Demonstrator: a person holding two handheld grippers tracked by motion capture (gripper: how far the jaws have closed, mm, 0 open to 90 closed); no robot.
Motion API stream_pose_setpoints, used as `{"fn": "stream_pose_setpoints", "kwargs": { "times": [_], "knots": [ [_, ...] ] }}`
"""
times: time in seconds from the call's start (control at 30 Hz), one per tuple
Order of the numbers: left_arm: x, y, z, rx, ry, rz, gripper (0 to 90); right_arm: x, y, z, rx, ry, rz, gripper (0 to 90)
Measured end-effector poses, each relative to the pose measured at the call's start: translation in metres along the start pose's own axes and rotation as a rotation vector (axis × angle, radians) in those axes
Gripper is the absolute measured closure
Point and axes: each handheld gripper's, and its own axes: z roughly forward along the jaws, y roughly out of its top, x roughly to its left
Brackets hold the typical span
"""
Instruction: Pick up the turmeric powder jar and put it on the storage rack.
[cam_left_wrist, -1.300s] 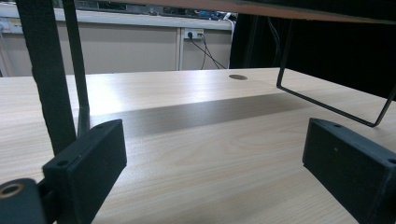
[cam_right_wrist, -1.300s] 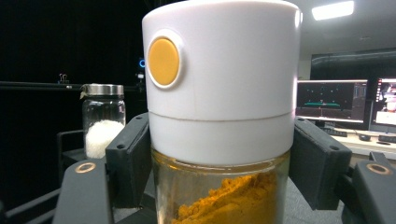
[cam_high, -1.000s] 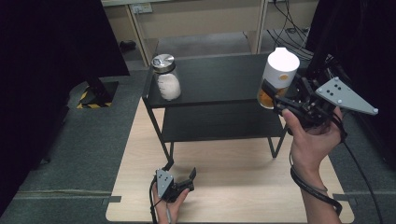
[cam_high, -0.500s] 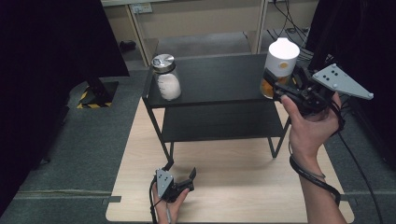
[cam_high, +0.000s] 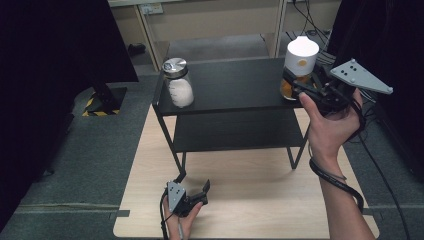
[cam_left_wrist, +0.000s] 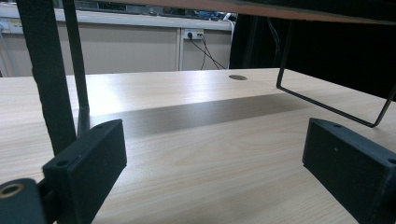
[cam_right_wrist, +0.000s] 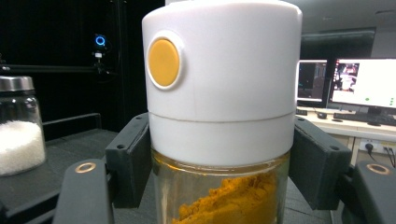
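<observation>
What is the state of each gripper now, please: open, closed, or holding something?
Left gripper: open, fingers wide apart and holding nothing, low over the wooden table.
Right gripper: closed on the white-capped jar of orange powder.

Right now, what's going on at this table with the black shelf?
A person's right gripper is shut on a glass jar of orange powder with a white cap, at the right end of the black two-tier shelf's top. A glass jar of white grains with a metal lid stands at the left end. The left gripper rests open and empty on the light wooden table.
</observation>
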Motion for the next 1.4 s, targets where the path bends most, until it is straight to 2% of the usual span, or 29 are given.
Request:
{"fn": "stream_pose_setpoints", "kwargs": {
  "times": [0.5, 0.63, 1.07, 1.13, 1.2, 1.3, 1.4],
  "knots": [
    [0.0, 0.0, 0.0, 0.001, 0.0, 0.001, 5.7, -0.002, -0.009, 0.002, -0.012, -0.002, 0.016, 30.5],
    [0.0, 0.0, 0.0, 0.001, 0.0, 0.003, 5.7, -0.005, -0.011, 0.002, -0.018, 0.003, 0.036, 30.4],
    [0.0, 0.0, 0.0, 0.001, 0.0, 0.004, 5.7, -0.009, -0.011, 0.002, -0.015, 0.017, 0.038, 29.0],
    [0.0, 0.0, 0.0, 0.002, 0.001, 0.004, 5.7, -0.009, -0.01, 0.002, -0.017, 0.018, 0.041, 25.7],
    [-0.001, 0.0, 0.0, 0.002, 0.001, 0.005, 5.7, -0.008, -0.008, 0.002, -0.013, 0.014, 0.046, 17.9],
    [-0.001, 0.0, 0.0, 0.0, 0.0, 0.005, 5.7, -0.001, -0.008, 0.001, -0.017, -0.026, 0.049, 5.6],
    [-0.001, 0.0, 0.0, 0.001, 0.0, 0.005, 5.7, -0.001, -0.008, 0.001, -0.012, -0.031, 0.042, 2.7]
  ]
}}
